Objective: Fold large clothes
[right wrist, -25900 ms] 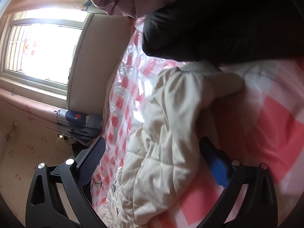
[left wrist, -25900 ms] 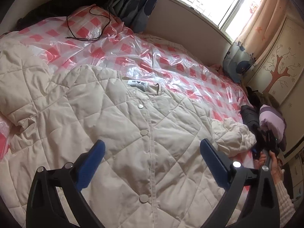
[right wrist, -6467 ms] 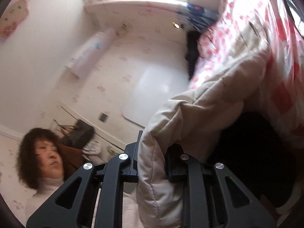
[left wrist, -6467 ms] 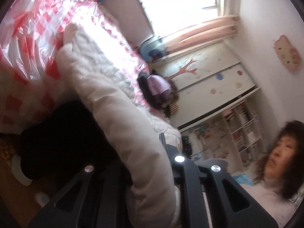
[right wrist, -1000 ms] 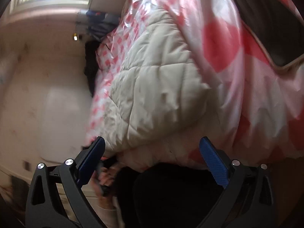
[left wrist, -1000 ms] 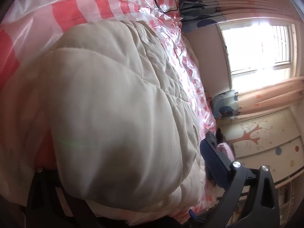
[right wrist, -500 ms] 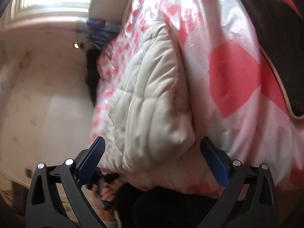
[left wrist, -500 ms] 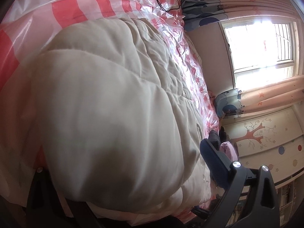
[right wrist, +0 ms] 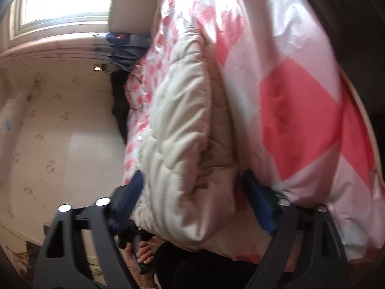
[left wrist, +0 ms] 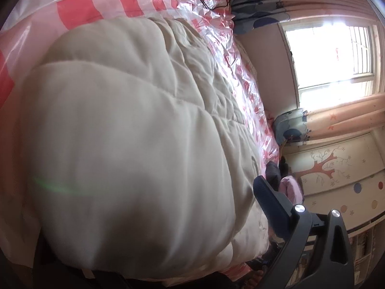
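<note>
Cream quilted padding fills most of what I see: the folded jacket (left wrist: 134, 144) lies on the bed's pink-and-white checked plastic sheet (left wrist: 101, 7), its bulk hanging close to the near edge of the mattress. My left gripper (left wrist: 154, 252) sits low against that near edge; only one blue finger (left wrist: 267, 202) shows beside the fabric, the other is hidden behind the puffed bulk, so I cannot tell how wide it stands or whether it has anything. My right gripper (right wrist: 192, 200) is partly closed, its two blue pads straddling the thick folded end of the jacket, and the fabric bulges between them, so I judge it has hold of that end. From the right wrist view the bundle's long axis runs away from me along the bed toward the window wall (right wrist: 60, 0), the folded end nearest. I expect it to handle light, soft and springy: the filling will push back and slip on the slick plastic, so I would pinch deep through all the layers at the corners of the fold, not at a single skin of cloth.
</note>
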Demonstrator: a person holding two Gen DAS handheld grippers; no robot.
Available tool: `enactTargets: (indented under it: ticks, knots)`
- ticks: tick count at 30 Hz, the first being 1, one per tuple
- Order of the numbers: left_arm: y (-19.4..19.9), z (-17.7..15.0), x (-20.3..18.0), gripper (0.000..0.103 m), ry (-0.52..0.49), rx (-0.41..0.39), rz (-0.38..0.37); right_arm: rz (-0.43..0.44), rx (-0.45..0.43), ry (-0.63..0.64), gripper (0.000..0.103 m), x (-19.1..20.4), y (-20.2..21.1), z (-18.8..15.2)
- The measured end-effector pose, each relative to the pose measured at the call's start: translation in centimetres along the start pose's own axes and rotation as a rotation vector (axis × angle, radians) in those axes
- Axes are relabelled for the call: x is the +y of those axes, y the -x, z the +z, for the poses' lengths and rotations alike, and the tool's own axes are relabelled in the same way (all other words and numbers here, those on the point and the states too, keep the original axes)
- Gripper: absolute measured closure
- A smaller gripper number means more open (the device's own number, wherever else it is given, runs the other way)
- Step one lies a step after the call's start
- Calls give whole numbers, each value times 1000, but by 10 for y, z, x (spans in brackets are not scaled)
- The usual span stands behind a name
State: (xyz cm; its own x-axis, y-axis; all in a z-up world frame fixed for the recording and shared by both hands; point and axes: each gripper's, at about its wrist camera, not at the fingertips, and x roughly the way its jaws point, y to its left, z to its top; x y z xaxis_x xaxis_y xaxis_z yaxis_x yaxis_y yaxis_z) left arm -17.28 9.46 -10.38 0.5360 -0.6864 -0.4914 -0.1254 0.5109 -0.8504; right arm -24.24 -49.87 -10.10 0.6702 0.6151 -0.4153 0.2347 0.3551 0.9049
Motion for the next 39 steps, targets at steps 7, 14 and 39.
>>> enactTargets:
  ticks: [7, 14, 39]
  knots:
    - [17, 0, -15, 47, -89, -58, -18, -87, -59, 230, 73, 45, 15, -21]
    - [30, -6, -44, 57, -240, -102, -54, -182, -64, 285, 72, 50, 16, -24]
    - [-2, -1, -1, 23, -60, -8, -89, -836, 119, 991, 42, 192, -309, -42]
